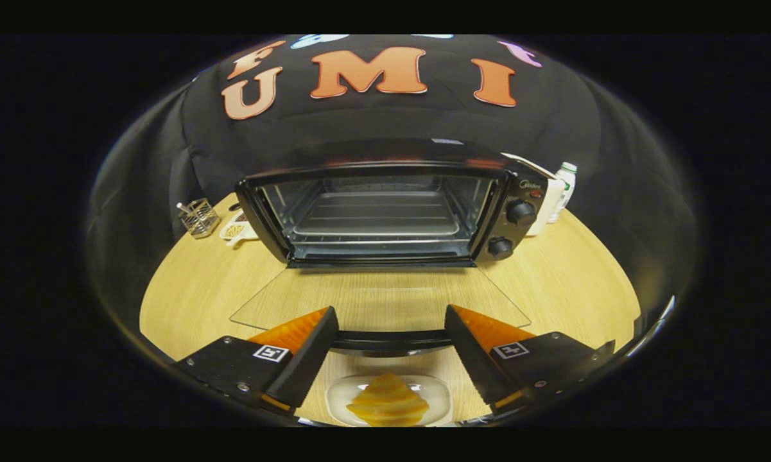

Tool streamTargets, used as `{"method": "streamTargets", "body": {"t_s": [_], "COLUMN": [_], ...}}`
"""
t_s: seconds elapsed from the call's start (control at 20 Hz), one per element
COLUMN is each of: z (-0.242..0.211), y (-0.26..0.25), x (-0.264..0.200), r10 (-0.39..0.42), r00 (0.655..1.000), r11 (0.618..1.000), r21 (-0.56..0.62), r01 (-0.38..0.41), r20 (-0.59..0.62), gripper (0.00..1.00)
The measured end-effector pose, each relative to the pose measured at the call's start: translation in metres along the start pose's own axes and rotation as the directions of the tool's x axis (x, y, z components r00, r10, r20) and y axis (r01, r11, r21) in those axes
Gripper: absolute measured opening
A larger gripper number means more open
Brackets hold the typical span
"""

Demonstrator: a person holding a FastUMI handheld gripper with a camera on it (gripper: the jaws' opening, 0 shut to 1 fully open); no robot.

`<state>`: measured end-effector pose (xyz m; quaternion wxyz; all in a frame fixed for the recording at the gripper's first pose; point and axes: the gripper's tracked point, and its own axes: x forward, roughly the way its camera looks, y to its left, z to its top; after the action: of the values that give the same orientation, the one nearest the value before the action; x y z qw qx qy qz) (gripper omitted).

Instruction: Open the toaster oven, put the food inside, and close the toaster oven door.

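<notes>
A black toaster oven stands on the wooden table beyond my fingers. Its glass door is folded down flat toward me, and the wire rack inside is bare. The door's dark handle lies across the gap between my fingertips. My gripper is open, with nothing held between the fingers. Below the handle, nearer to me, a yellow swirled piece of food rests on a small clear plate.
Two knobs sit on the oven's right panel. A wire basket and a small white dish stand left of the oven. A white bottle with a green cap stands behind its right side. Bare table lies to the right.
</notes>
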<state>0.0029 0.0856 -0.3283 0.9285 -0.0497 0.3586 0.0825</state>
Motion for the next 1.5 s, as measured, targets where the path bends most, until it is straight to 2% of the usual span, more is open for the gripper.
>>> {"method": "streamTargets", "body": {"t_s": [0.4, 0.65, 1.05, 1.3, 1.5], "z": [-0.046, -0.048, -0.057, -0.085, -0.117], "y": [-0.002, -0.003, -0.012, -0.007, 0.003], "x": [0.019, 0.02, -0.033, -0.067, -0.081], "r10": [-0.011, -0.01, -0.02, -0.014, -0.001], "r00": [0.993, 0.994, 0.994, 0.99, 0.981], "r11": [1.0, 1.0, 1.0, 0.997, 0.998], "r21": [-0.006, -0.004, -0.022, -0.075, -0.068], "r01": [0.01, 0.01, 0.017, 0.004, -0.012], "r20": [-0.114, -0.106, -0.11, -0.139, -0.193], "gripper": [0.99, 0.99, 0.99, 0.99, 0.99]}}
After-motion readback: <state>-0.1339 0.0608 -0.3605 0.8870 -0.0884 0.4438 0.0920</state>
